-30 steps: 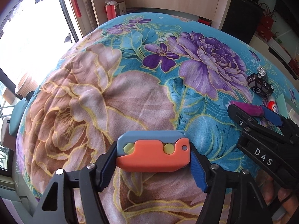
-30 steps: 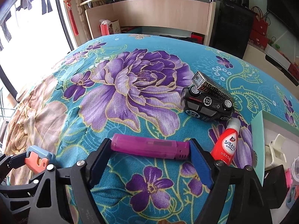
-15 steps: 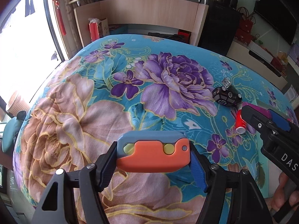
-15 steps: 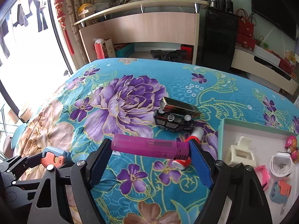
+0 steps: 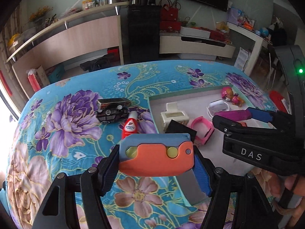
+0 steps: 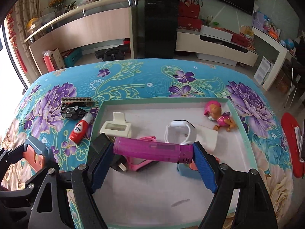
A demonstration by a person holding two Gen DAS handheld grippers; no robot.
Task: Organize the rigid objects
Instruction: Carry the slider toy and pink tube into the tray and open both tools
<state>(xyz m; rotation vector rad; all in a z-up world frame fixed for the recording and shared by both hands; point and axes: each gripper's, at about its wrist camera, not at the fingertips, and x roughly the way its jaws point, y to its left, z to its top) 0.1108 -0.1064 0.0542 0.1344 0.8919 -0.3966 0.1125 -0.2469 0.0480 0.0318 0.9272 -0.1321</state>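
My left gripper [image 5: 156,165] is shut on an orange and blue-grey toy knife [image 5: 155,153], held in the air over the near left rim of the tray [image 5: 190,93]. My right gripper [image 6: 152,153] is shut on a magenta tube [image 6: 150,148], hanging above the white inside of the green-rimmed tray [image 6: 165,101]. The left wrist view shows the right gripper [image 5: 247,115] at its right, over the tray. A black toy car [image 6: 73,111] and a red bottle [image 6: 80,128] lie on the flowered cloth left of the tray.
The tray holds a cream holder [image 6: 116,127], a white band [image 6: 180,131], a pink puppy figure [image 6: 219,118], a pink band [image 5: 202,129] and a blue piece [image 6: 187,171]. A red object [image 6: 291,145] lies at the cloth's right edge. Shelves and cabinets stand beyond.
Both grippers have swung right across the flowered cloth and risen, each keeping its object. The tray, out of sight a second ago, now lies under the right gripper.
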